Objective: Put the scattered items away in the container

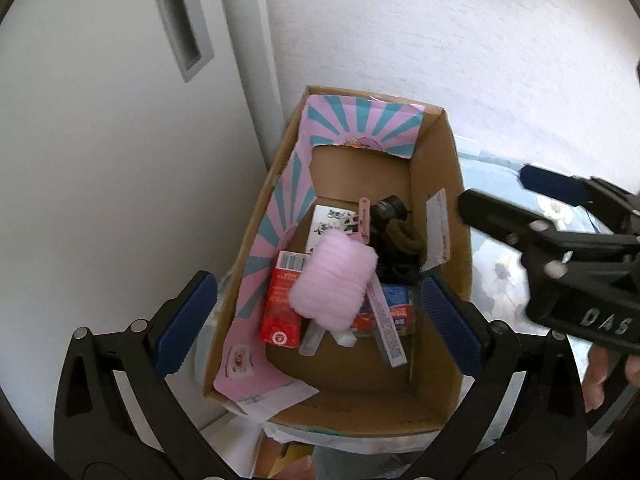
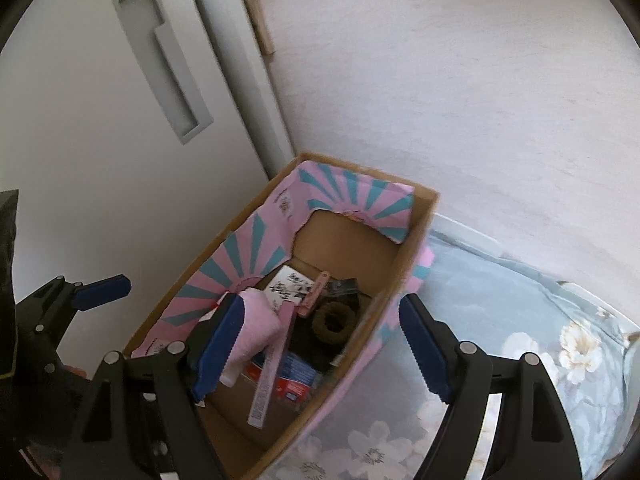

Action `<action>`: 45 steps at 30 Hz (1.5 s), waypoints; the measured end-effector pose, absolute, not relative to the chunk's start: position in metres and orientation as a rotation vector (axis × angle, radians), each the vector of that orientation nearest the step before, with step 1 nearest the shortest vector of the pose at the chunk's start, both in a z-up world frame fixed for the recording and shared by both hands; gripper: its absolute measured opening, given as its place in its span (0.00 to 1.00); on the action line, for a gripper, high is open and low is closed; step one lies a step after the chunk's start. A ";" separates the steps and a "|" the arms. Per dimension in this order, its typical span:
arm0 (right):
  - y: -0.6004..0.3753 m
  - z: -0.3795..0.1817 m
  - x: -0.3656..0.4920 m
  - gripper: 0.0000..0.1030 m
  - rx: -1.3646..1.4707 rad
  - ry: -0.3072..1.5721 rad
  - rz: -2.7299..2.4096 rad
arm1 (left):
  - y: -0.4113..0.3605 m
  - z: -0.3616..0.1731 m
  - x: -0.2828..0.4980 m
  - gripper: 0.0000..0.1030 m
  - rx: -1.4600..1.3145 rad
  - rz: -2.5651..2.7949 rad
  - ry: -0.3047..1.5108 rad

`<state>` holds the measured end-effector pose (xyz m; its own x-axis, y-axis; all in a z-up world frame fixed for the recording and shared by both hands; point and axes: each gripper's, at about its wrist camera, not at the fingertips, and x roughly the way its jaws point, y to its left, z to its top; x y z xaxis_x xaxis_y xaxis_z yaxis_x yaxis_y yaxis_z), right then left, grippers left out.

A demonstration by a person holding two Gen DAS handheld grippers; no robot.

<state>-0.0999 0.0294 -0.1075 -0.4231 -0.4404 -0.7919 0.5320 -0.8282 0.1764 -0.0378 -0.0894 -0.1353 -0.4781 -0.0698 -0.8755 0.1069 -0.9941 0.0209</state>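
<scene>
An open cardboard box (image 1: 436, 376) with a pink and teal lining holds the items: a fluffy pink roll (image 1: 332, 280), a red carton (image 1: 282, 300), a blue pack (image 1: 396, 300), a long pink strip box (image 1: 386, 320), a brown hair tie (image 1: 404, 236) and a white card (image 1: 334, 222). My left gripper (image 1: 316, 316) is open and empty, above the box's near end. My right gripper (image 2: 324, 344) is open and empty, straddling the box's right wall (image 2: 360, 352). In the right wrist view the pink roll (image 2: 260, 328) and hair tie (image 2: 336, 316) show inside.
The box stands on a floral blue-grey cloth (image 2: 520, 320) in a corner, against a white door (image 1: 100, 140) on the left and a pale wall (image 1: 440, 40) behind. The right gripper's body (image 1: 560, 248) reaches in from the right in the left wrist view.
</scene>
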 end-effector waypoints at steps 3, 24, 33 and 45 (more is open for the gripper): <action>0.047 -0.098 -0.099 0.74 1.233 0.120 -2.306 | -0.080 -0.128 -0.040 0.99 1.553 -2.631 0.031; 0.220 -0.047 -0.038 0.75 1.648 -0.104 -2.680 | 0.015 -0.060 -0.032 0.99 1.626 -2.796 -0.113; 0.234 -0.069 -0.012 0.75 1.726 -0.209 -2.689 | 0.017 -0.078 -0.021 0.99 1.685 -2.749 -0.134; 0.238 -0.064 -0.007 0.75 1.712 -0.195 -2.719 | 0.017 -0.073 -0.018 0.99 1.630 -2.746 -0.151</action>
<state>-0.0072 0.2381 -0.0645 -0.4324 0.0011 -0.9017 -0.1299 -0.9896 0.0611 -0.0184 0.0171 -0.0733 -0.4789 -0.0006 -0.8779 -0.0959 -0.9940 0.0530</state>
